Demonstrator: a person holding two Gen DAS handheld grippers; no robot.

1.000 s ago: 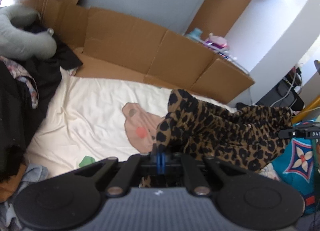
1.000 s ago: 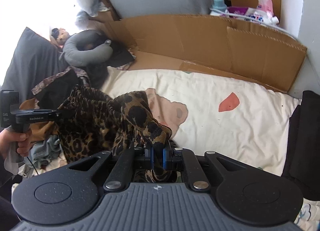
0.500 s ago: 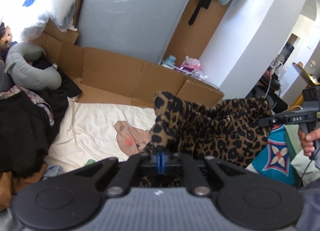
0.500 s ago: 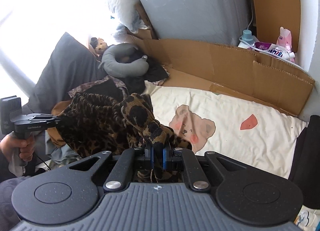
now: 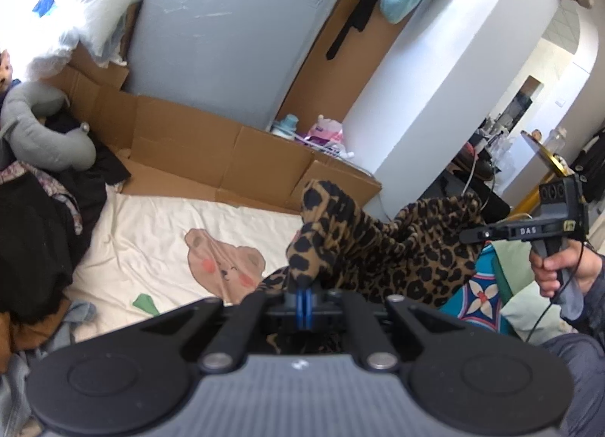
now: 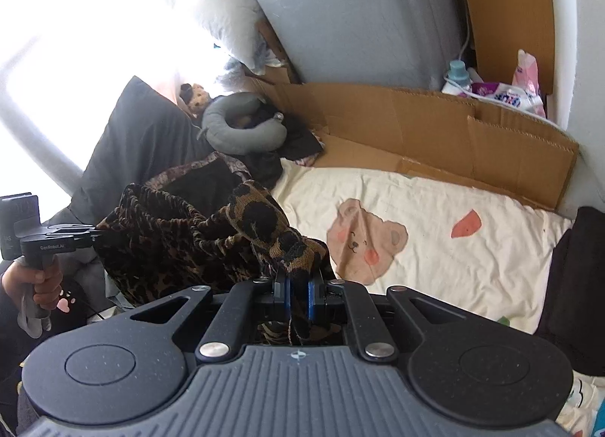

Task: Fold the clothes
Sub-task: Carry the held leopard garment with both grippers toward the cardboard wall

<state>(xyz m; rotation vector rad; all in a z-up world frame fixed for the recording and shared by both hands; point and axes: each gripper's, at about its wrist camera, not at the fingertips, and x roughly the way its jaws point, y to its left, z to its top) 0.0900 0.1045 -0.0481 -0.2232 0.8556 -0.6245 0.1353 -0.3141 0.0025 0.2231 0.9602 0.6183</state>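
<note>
A leopard-print garment [image 5: 408, 248] hangs stretched in the air between my two grippers, above a cream bedsheet [image 5: 159, 240] with a bear print. My left gripper [image 5: 304, 299] is shut on one bunched corner of it. My right gripper [image 6: 298, 291] is shut on the opposite corner [image 6: 264, 221]. In the left wrist view the right gripper [image 5: 469, 235] shows at the far right, held by a hand [image 5: 559, 270]. In the right wrist view the left gripper [image 6: 99, 234] shows at the far left, pinching the cloth edge.
Flattened cardboard [image 5: 196, 142] lines the wall behind the bed. A grey neck pillow [image 5: 45, 134] and dark clothes [image 5: 34, 240] pile at the left. A grey appliance [image 5: 234, 32] stands behind. Bottles and packets [image 6: 491, 89] sit on a ledge.
Both grippers have risen with the garment, lifting it well clear of the sheet. More of the room behind the bed has come into view.
</note>
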